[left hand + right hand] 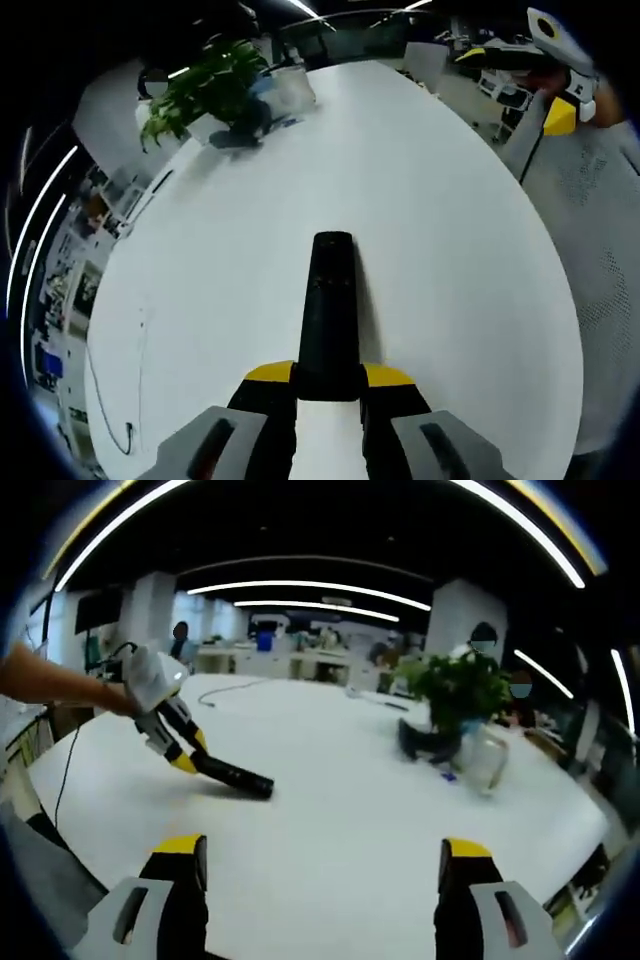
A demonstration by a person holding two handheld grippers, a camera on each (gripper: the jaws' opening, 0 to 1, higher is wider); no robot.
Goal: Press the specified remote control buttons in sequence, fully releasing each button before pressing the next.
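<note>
Black slim plastic remote [331, 310] sits clamped in your left gripper [329, 383]; your right gripper [320, 865], jaws wide and empty, hangs well apart from the remote. Bring it over for what looks like the first press.

remote [331, 310] on table [450, 230], in left gripper [329, 385] jaws; potted plant [205, 90] at far edge.

Left gripper [330, 385]: grey moulded housings low in left gripper view, black fingers [268, 420] with yellow tips. Right gripper [323, 865]: same grey housings, black fingers [185, 900], yellow caps. Person's torso [590, 250] at edge: light grey perforated mesh-textured shirt.
</note>
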